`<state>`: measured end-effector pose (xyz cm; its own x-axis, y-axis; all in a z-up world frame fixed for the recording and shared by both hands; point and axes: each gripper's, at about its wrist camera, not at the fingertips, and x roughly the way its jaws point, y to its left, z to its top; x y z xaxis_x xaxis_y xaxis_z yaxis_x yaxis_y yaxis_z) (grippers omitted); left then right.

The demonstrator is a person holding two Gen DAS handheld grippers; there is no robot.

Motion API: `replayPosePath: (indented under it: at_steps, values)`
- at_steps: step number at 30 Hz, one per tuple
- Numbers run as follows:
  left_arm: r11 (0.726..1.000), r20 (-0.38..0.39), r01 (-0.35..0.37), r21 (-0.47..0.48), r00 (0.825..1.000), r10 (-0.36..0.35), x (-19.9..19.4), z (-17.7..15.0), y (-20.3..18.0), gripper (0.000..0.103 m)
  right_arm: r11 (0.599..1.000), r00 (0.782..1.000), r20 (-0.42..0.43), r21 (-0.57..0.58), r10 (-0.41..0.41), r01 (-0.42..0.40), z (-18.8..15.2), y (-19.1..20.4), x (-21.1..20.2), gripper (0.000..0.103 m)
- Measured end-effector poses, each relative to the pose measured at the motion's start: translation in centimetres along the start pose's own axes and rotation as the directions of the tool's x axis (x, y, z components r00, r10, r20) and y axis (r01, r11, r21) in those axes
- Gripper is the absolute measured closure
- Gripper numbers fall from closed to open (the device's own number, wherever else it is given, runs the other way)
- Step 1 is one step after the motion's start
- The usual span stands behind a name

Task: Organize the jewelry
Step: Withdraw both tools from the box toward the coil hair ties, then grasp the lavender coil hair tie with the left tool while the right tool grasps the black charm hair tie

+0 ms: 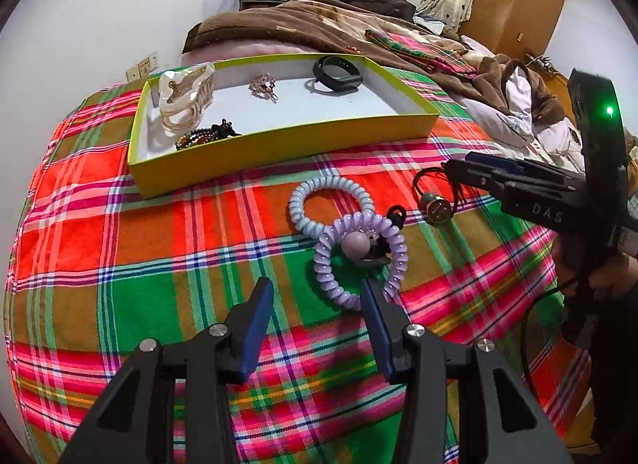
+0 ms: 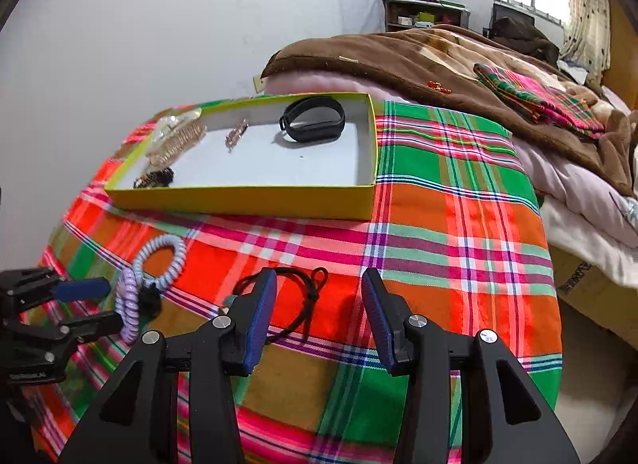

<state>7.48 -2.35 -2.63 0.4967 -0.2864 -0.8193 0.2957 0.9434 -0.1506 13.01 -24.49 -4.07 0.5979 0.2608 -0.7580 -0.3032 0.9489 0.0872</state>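
A yellow-green tray on the plaid cloth holds a cream hair claw, a pink brooch, a beaded bracelet and a black wristband. In front lie a blue coil hair tie, a purple coil tie around a round bead, and a black cord pendant. My left gripper is open just before the purple tie. My right gripper is open over the black cord.
The plaid cloth covers a raised surface that drops off at the right edge. A bed with a brown blanket and a folded plaid cloth lies behind. A white wall stands to the left.
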Motion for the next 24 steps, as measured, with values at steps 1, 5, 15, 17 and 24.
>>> replayPosePath:
  at_steps: [1,5,15,17,24]
  values:
    - [1.0,0.0,-0.003,-0.005,1.0,0.003,0.0,0.1,0.0,0.056,1.0,1.0,-0.006,-0.008,-0.003,0.003,0.0,0.1,0.2,0.058]
    - [1.0,-0.003,-0.025,-0.006,1.0,0.025,0.5,0.4,-0.2,0.056,0.999,1.0,-0.025,-0.029,-0.014,0.014,-0.2,0.2,1.0,0.058]
    - [0.996,-0.007,-0.093,0.015,0.996,0.093,1.3,1.0,-1.2,0.056,0.997,0.999,-0.028,-0.067,-0.029,0.027,-0.4,0.8,1.4,0.058]
    - [0.994,-0.006,-0.108,0.018,0.994,0.109,1.3,0.9,-1.3,0.06,0.997,0.999,-0.028,-0.07,-0.028,0.026,-0.4,0.8,1.3,0.061]
    - [0.987,-0.004,-0.157,0.033,0.988,0.157,1.3,1.0,-1.4,0.081,0.994,0.999,-0.026,-0.103,-0.036,0.034,-0.7,1.7,1.1,0.077]
